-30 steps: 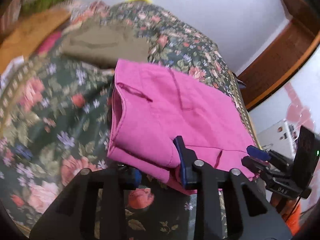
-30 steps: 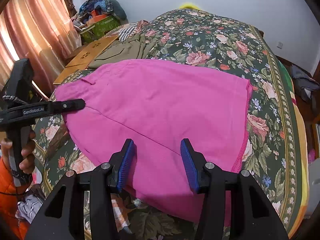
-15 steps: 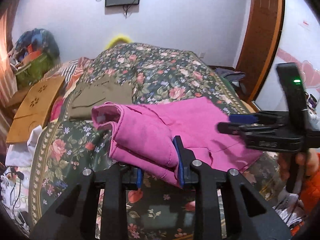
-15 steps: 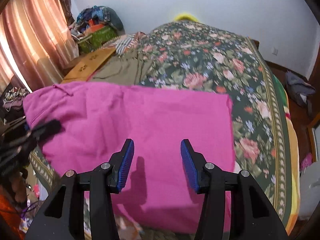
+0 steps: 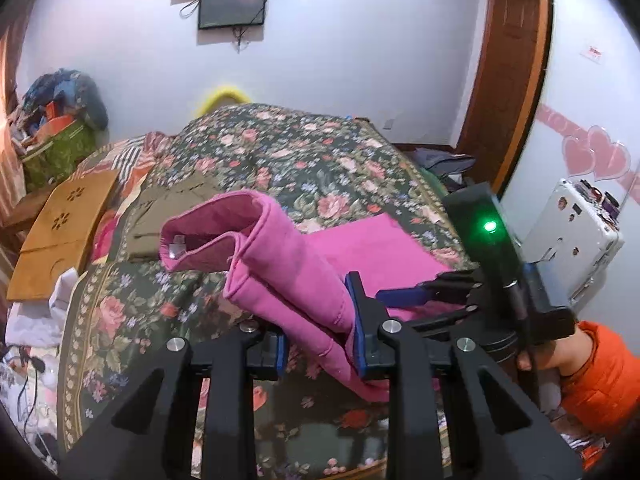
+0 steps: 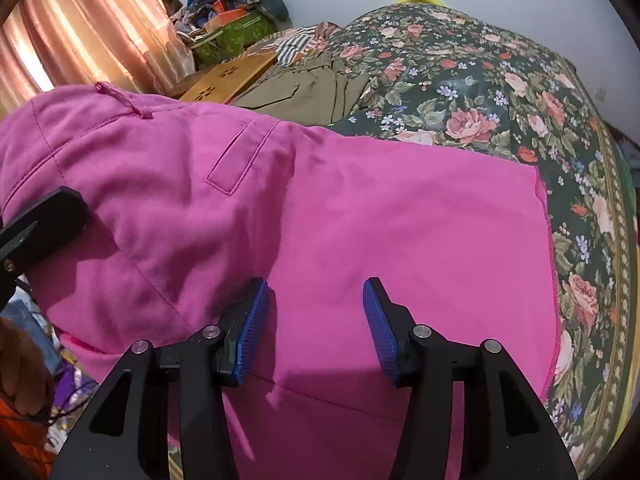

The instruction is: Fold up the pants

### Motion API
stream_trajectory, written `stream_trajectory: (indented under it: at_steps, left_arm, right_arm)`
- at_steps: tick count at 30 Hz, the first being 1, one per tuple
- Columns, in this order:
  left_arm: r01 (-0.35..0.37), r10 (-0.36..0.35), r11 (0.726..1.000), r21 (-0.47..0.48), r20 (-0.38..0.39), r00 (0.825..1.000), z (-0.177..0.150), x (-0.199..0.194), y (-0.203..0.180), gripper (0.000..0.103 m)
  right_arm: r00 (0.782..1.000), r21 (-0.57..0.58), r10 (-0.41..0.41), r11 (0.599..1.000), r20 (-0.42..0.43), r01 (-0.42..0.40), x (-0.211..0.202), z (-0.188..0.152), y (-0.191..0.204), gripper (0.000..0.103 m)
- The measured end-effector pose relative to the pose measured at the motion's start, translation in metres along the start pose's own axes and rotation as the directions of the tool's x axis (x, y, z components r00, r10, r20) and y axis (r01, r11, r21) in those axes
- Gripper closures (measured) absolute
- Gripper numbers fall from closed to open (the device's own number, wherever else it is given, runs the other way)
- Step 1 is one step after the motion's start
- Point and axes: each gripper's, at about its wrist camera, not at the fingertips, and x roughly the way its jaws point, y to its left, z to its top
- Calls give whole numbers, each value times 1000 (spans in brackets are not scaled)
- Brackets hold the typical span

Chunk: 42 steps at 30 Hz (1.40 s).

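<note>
The pink pants (image 5: 280, 256) are folded and lifted off the floral bed at the waistband end. My left gripper (image 5: 320, 344) is shut on the thick folded edge of the pants and holds it above the bed. In the right wrist view the pants (image 6: 360, 208) fill the middle, waistband and back pocket at the left. My right gripper (image 6: 312, 328) is open, its blue pads hovering just over the fabric, holding nothing. It also shows in the left wrist view (image 5: 404, 300) at the right, beside the pants. The left gripper's finger shows in the right wrist view (image 6: 44, 220) at the left.
The bed (image 5: 304, 160) has a dark floral cover. Folded olive-brown pants (image 5: 168, 208) lie further back on it. A wooden board (image 5: 64, 220) and clutter stand at the left. A white box (image 5: 576, 232) and a door frame are at the right.
My left gripper has lifted the waistband end of the pants higher off the bed. My right gripper has dropped closer to the fabric, still open.
</note>
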Motion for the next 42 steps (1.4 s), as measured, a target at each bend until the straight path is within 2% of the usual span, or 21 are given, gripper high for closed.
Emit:
stream_trajectory:
  at_steps: [3, 7, 10, 14, 17, 19, 24, 32, 36, 42]
  left_arm:
    - [6, -6, 999, 43, 12, 1000, 5, 0, -14, 79]
    - [-2, 0, 995, 99, 12, 1000, 11, 3, -29, 79]
    - [-1, 1, 993, 120, 5, 1000, 13, 6, -36, 80]
    - [0, 0, 989, 148, -3, 1000, 16, 8, -45, 80]
    - [9, -8, 986, 165, -10, 1000, 19, 11, -54, 80]
    - [24, -21, 985, 171, -15, 1000, 21, 14, -60, 80]
    - [67, -62, 980, 185, -35, 997, 28, 27, -73, 80]
    - [147, -128, 968, 202, -103, 986, 36, 54, -95, 81]
    - [176, -146, 958, 226, -144, 979, 32, 67, -107, 81]
    - [232, -178, 942, 244, -225, 958, 19, 90, -128, 81]
  right_arm:
    - [1000, 19, 25, 1000, 6, -25, -4, -2, -3, 57]
    - [1000, 39, 16, 999, 22, -17, -14, -8, -6, 57]
    - [998, 78, 20, 997, 65, -25, -30, -14, -14, 57]
    - [990, 133, -59, 990, 127, 43, -59, -33, -35, 57]
    - [988, 163, -110, 982, 108, 91, -59, -46, -50, 57]
    - [992, 193, -94, 978, 84, 76, -53, -55, -59, 57]
    - [990, 187, -88, 980, 107, 67, -52, -59, -56, 54]
    - [988, 205, -70, 978, 137, 41, -65, -67, -64, 55]
    - [976, 230, -126, 970, 177, 84, -89, -74, -74, 55]
    - [964, 288, -202, 947, 176, 146, -113, -96, -94, 54]
